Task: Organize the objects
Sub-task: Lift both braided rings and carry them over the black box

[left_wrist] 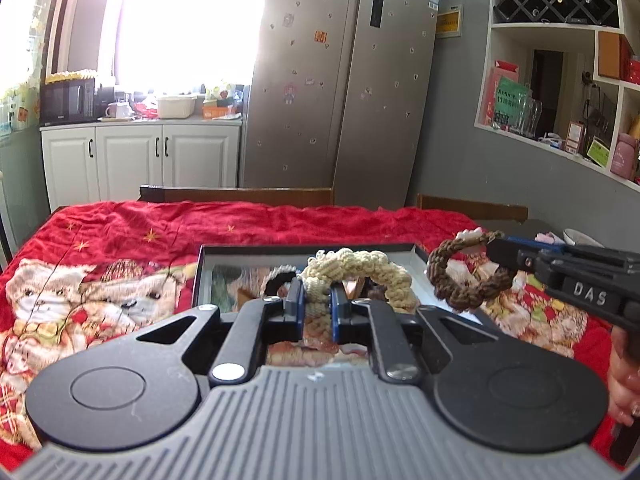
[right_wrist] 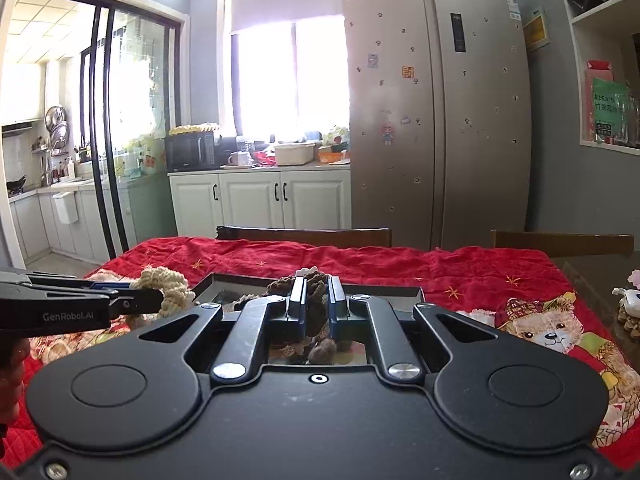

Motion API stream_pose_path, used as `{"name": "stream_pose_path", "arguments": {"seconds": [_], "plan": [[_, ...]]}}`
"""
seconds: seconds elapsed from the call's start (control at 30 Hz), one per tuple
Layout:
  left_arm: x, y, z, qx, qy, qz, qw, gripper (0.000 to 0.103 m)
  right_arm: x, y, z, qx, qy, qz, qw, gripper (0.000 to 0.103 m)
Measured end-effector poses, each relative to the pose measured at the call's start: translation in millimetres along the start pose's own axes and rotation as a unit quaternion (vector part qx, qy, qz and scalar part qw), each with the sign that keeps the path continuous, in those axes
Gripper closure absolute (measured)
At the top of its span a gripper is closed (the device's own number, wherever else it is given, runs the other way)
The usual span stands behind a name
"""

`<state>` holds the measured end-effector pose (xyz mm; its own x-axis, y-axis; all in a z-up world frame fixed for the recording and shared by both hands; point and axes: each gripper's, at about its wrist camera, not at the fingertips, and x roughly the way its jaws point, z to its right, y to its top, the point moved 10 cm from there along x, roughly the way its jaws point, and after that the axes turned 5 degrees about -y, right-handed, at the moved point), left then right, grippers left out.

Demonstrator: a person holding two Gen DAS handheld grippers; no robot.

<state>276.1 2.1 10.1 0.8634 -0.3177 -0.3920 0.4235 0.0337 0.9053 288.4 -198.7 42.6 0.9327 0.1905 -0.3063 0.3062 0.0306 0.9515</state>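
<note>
Item one, your left gripper point(left_wrist: 316, 300): fingers clamped on a cream braided ring point(left_wrist: 360, 270), held lifted over the open dark box point(left_wrist: 424, 264).

Item two, the box: it sits on the red bear-print cloth point(left_wrist: 120, 232) covering the desk; its contents are partly hidden.

Item three, your right gripper point(right_wrist: 318, 300): fingers closed on a brown braided ring point(left_wrist: 468, 280), raised just beside the box's right edge.

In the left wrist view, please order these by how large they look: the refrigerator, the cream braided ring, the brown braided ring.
1. Tall silver two-door refrigerator, though farthest away.
2. Cream braided cord ring.
3. Brown braided cord ring.
The two rings look nearly alike; nearness makes their order unsure.
</note>
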Motion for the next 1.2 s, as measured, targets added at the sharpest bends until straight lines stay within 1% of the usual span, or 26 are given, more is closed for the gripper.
{"name": "stream_pose_path", "arguments": {"seconds": [0.27, 0.5, 0.73, 0.87, 1.03, 1.2], "plan": [[20.1, 13.9, 2.8, -0.002, 0.003, 0.008, 1.0000, 0.088, 27.3, 7.9, 14.2, 0.012, -0.010, -0.001, 1.000, 0.093], [38.1, 18.5, -3.3, -0.011, 0.010, 0.009, 0.9999, 0.087, 55.3, 6.4, 22.4, 0.021, -0.017, -0.010, 1.000, 0.093], [56.2, 20.1, -8.2, -0.017, 0.017, 0.008, 0.9997, 0.087, 81.3, 2.4, 25.7, 0.030, -0.021, -0.018, 0.999, 0.093], [65.1, 20.1, -12.0, -0.025, 0.019, 0.008, 0.9995, 0.087, 91.7, -0.2, 26.6, 0.036, -0.022, -0.020, 0.999, 0.093], [74.8, 18.8, -16.4, -0.025, 0.027, 0.007, 0.9993, 0.087, 104.2, -6.3, 30.4, 0.045, -0.023, -0.025, 0.998, 0.093], [82.4, 14.6, -21.4, -0.036, 0.024, 0.007, 0.9990, 0.087, 113.6, -14.0, 32.1, 0.049, -0.023, -0.031, 0.998, 0.093]]}}
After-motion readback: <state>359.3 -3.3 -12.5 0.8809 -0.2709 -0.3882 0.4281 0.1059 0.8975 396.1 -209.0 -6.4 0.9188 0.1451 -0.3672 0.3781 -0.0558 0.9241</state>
